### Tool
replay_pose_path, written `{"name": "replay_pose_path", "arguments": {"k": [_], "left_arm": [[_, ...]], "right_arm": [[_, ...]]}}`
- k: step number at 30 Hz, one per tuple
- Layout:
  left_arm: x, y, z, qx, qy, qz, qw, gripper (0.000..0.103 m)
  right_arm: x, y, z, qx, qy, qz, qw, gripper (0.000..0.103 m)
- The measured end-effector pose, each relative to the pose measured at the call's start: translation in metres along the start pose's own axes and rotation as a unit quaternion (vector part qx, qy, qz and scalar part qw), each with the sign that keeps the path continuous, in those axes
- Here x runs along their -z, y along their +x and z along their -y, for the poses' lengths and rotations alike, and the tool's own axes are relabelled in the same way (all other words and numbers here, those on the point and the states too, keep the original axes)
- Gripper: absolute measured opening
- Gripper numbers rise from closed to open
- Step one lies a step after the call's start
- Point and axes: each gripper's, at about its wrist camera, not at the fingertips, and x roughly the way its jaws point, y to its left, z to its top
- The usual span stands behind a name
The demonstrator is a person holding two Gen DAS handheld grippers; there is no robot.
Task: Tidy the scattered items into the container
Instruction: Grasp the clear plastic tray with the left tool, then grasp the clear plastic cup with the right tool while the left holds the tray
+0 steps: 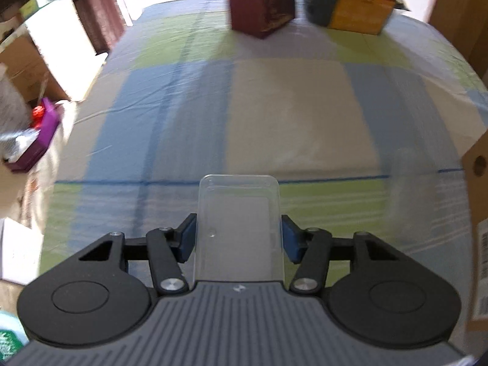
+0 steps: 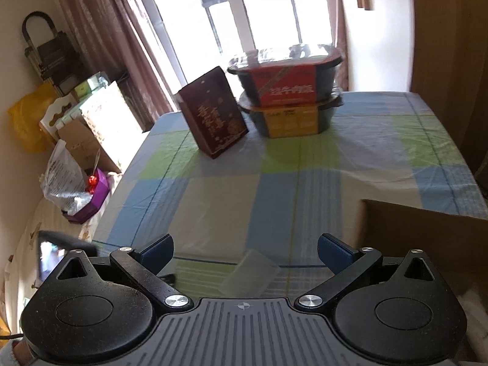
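Note:
My left gripper point(image 1: 239, 238) is shut on a clear plastic box point(image 1: 239, 222), its blue pads pressed against the box's two sides above the checked cloth. The same clear plastic box point(image 2: 251, 273) shows blurred in the right wrist view, low between the fingers of my right gripper point(image 2: 245, 251), which stands open and holds nothing. A brown cardboard container point(image 2: 427, 244) sits at the right, its wall close to the right finger; its edge point(image 1: 477, 213) also shows in the left wrist view.
At the far end of the table stand a dark red box point(image 2: 213, 116) and two stacked meal bowls point(image 2: 289, 103). Checked tablecloth point(image 2: 274, 183) covers the table. Boxes, bags and a purple box point(image 2: 91, 195) crowd the floor to the left.

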Motion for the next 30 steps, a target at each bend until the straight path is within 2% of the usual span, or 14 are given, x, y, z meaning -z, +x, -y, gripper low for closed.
{"name": "replay_pose_path", "arguments": {"k": [7,10,16,21,22,23,26,27,29,30], "left_arm": [[0.035,-0.015,-0.058,-0.034,-0.031,-0.012,0.9989,0.052],[0.049,-0.024,-0.075,-0.040,-0.050,-0.015,0.9978,0.052],[0.072,-0.037,-0.092,-0.034,-0.101,0.000,0.9942,0.052],[0.075,-0.040,-0.087,-0.040,-0.090,0.006,0.9951,0.052],[0.075,-0.040,-0.088,-0.039,-0.091,0.007,0.9951,0.052],[0.076,-0.039,-0.089,-0.036,-0.095,0.006,0.9948,0.052],[0.078,-0.037,-0.090,-0.029,-0.098,0.007,0.9947,0.052],[0.079,-0.038,-0.089,-0.028,-0.095,0.007,0.9950,0.052],[0.079,-0.039,-0.089,-0.025,-0.093,0.007,0.9953,0.052],[0.080,-0.040,-0.088,-0.024,-0.091,0.007,0.9956,0.052]], "right_arm": [[0.002,0.037,-0.024,-0.006,-0.007,-0.039,0.999,0.103],[0.007,0.061,-0.030,0.006,0.000,-0.067,0.998,0.103],[0.014,0.115,-0.026,0.070,0.033,-0.137,0.988,0.103],[0.020,0.146,-0.015,0.136,0.053,-0.162,0.976,0.102],[0.022,0.150,-0.012,0.144,0.058,-0.161,0.975,0.096],[0.025,0.155,-0.009,0.143,0.063,-0.165,0.974,0.079],[0.033,0.159,-0.009,0.138,0.039,-0.156,0.977,0.078],[0.037,0.159,-0.013,0.140,0.019,-0.153,0.978,0.074],[0.045,0.155,-0.021,0.132,-0.028,-0.136,0.981,0.059],[0.049,0.152,-0.024,0.122,-0.045,-0.132,0.983,0.056]]}}
